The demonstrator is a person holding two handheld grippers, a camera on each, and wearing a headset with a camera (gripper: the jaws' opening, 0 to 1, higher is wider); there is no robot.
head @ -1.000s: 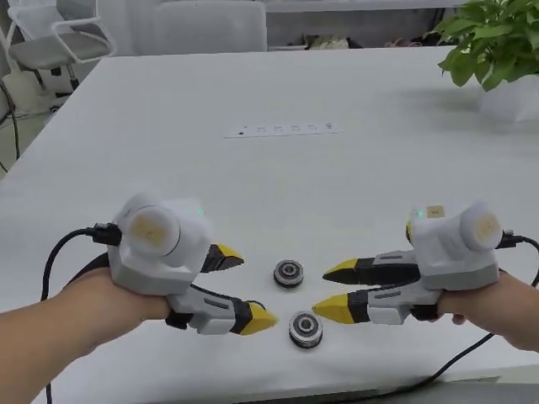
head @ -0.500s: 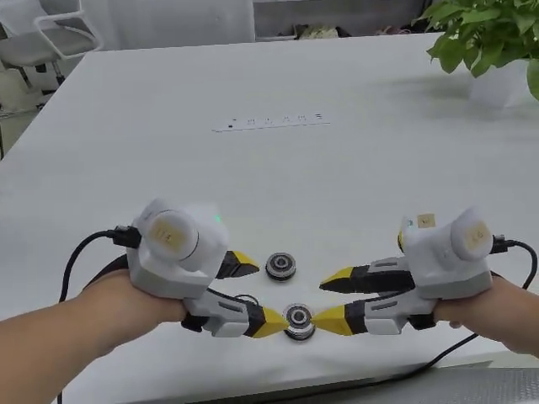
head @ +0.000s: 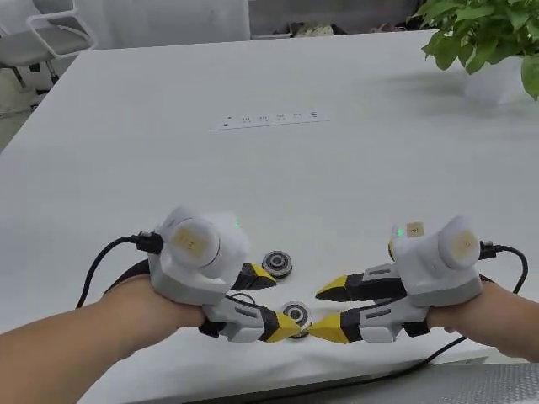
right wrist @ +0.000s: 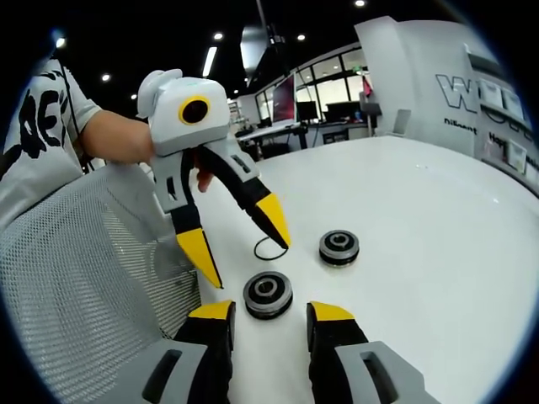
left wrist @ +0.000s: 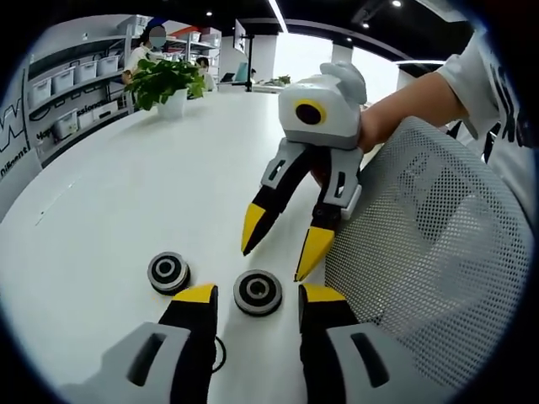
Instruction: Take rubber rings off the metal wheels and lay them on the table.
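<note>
**A:** Where is the nearer small metal wheel with the black rubber ring?

**B:** It lies flat on the white tabletop, axle upright. It is just ahead of the left gripper, centred between its yellow-tipped fingers. The right gripper faces it from the opposite side, equally near.

**A:** How are the fingers set?

**B:** Both pairs are spread wider than the wheel and hold nothing. The second ringed metal wheel sits just beyond, and a thin loose black ring lies beside it.

**A:** Any writing?

**B:** There is wall lettering beginning with "W", but it is cut off. The print on the white label strip is too small to read.
</note>
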